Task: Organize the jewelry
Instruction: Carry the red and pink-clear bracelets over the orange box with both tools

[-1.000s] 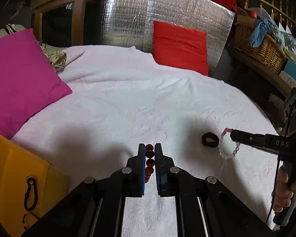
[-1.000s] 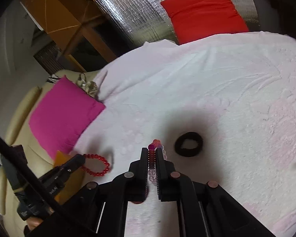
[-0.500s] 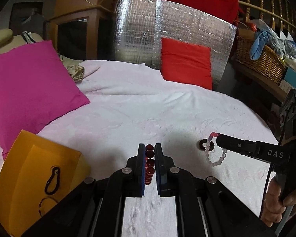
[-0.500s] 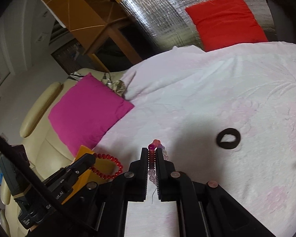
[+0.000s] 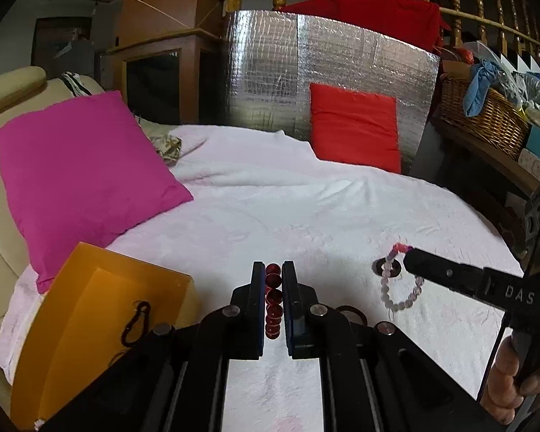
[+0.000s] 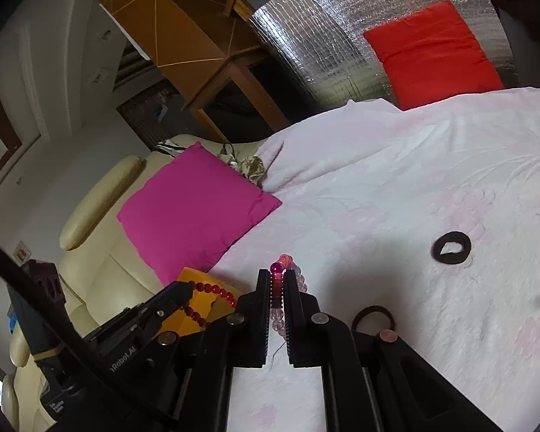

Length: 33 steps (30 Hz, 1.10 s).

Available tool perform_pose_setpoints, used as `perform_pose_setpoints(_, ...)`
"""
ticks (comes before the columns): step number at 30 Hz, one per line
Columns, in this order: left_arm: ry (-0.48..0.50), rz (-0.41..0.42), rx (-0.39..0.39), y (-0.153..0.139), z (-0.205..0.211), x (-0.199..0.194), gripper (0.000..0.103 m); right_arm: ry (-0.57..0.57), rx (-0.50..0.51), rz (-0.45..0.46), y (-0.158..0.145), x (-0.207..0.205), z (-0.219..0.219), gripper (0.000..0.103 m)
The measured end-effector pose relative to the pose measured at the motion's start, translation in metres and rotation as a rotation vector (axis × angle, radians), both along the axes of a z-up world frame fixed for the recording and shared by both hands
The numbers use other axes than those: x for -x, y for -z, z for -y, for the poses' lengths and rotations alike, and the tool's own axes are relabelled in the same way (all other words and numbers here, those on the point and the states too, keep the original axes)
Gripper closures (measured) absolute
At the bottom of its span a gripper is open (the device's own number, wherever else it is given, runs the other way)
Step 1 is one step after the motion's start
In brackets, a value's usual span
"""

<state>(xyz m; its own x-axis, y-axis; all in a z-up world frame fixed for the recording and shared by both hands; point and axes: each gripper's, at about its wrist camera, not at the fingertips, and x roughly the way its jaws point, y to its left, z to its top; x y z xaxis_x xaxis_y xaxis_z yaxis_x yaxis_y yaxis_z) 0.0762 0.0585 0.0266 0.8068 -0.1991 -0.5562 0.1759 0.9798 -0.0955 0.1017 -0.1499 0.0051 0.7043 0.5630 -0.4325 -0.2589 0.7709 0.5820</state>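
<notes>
With your left gripper clamped on the red bead bracelet and your right gripper on the pale pink one, both have lifted off the white bedspread toward the yellow box, so dropping them in looks next.

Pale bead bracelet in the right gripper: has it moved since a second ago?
Yes. In the right wrist view the pale bead bracelet has drawn left, away from the black hair tie, toward the orange box.

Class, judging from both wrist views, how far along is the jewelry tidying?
Done: nothing clearly; the orange box holds only a black clip. In hand: left gripper pinches the red bracelet, right gripper the pale bracelet. Left: boxing both; the black ring on the bedspread.
</notes>
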Motion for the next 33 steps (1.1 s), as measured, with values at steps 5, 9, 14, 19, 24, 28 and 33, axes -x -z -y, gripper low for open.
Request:
perform_pose_setpoints(5,-0.017,0.014,-0.010,-0.006,-0.005,0.009,0.094,-0.009,-0.015,0.018,-0.004,0.011,-0.005,0.095)
perform_pose_setpoints(9,-0.024,0.023,-0.009,-0.010,-0.008,0.016,0.094,-0.012,-0.026,0.029,-0.006,0.021,-0.008,0.095)
perform_pose_setpoints(14,-0.035,0.041,-0.009,-0.018,-0.011,0.024,0.094,-0.011,-0.042,0.041,-0.009,0.035,-0.010,0.095)
perform_pose_setpoints(19,-0.076,0.041,0.004,-0.025,-0.023,0.036,0.094,-0.016,-0.047,0.047,-0.015,0.046,-0.013,0.095)
perform_pose_setpoints(24,-0.133,0.046,0.002,-0.032,-0.046,0.058,0.094,-0.043,-0.045,0.047,-0.024,0.056,-0.026,0.095)
perform_pose_setpoints(28,-0.179,0.056,-0.012,-0.039,-0.067,0.076,0.094,-0.084,-0.038,0.067,-0.037,0.067,-0.046,0.095)
perform_pose_setpoints(33,-0.230,0.075,-0.025,-0.048,-0.093,0.100,0.094,-0.145,-0.025,0.093,-0.055,0.085,-0.077,0.095)
